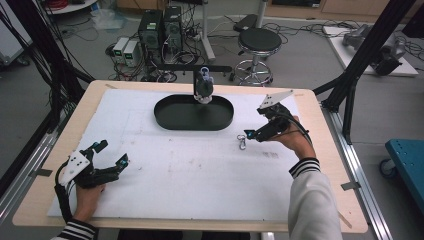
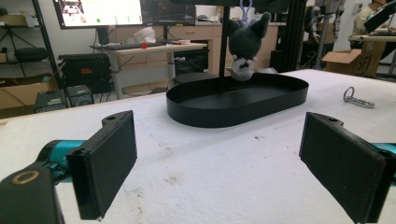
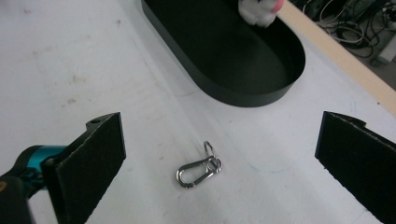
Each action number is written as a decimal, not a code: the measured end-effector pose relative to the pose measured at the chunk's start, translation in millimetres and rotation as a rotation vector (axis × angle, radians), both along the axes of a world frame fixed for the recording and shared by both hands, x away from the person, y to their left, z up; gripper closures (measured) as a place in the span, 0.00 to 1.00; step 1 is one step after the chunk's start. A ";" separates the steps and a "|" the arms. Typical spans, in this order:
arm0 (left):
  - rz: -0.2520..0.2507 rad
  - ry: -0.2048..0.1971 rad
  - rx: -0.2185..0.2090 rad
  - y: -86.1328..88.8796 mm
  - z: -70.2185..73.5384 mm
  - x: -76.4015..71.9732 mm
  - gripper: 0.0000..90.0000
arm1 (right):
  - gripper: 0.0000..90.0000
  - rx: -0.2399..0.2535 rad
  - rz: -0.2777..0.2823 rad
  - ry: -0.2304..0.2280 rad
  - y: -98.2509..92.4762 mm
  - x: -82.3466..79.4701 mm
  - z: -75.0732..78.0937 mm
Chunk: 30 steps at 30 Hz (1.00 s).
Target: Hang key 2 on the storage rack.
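A small metal carabiner (image 1: 242, 143) lies on the white mat, right of centre. My right gripper (image 1: 256, 124) hovers just above and to the right of it, open, and the carabiner (image 3: 198, 169) lies on the mat between its spread jaws (image 3: 224, 149). A black oval tray (image 1: 159, 116) sits at the back centre. A dark plush keychain toy (image 1: 203, 89) hangs from a black stand over the tray's far rim. My left gripper (image 1: 112, 153) rests low at the front left, open and holding nothing, and points toward the tray (image 2: 233, 114), the plush toy (image 2: 243, 42) and the carabiner (image 2: 357, 98).
The white mat (image 1: 190, 175) covers most of the wooden table (image 1: 330, 150). The black stand (image 1: 197, 70) rises behind the tray. Beyond the table are a stool (image 1: 258, 42), computer towers (image 1: 160, 30) and cables. A blue cart (image 1: 407, 160) stands to the right.
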State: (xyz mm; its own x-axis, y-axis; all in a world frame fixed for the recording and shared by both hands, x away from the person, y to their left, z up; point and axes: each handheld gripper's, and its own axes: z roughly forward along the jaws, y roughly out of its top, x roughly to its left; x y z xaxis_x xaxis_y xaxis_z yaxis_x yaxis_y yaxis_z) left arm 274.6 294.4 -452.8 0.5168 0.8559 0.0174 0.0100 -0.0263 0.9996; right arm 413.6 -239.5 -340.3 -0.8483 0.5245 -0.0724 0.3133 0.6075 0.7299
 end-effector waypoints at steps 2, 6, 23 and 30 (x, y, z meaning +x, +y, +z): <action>0.000 0.001 0.000 0.3 0.0 0.1 0.13 | 0.01 -0.016 0.006 0.002 2.4 2.3 -3.3; 0.000 0.001 0.001 0.3 0.1 0.0 0.13 | 0.01 -0.040 0.025 0.018 7.5 6.5 -10.4; -0.001 -0.001 0.000 0.0 0.0 -0.1 0.13 | 0.08 -0.089 0.026 0.109 11.8 23.3 -34.5; 0.000 -0.002 0.001 -0.1 -0.1 -0.1 0.13 | 0.24 -0.123 0.046 0.118 14.9 28.8 -42.2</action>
State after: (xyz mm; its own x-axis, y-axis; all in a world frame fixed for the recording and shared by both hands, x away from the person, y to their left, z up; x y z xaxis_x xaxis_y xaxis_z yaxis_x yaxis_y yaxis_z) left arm 274.5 294.3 -452.8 0.5172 0.8557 0.0193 0.0076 -0.0272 0.9996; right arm 442.4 -224.5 -382.5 -0.8776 0.4784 -0.0325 0.3621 0.7057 0.6090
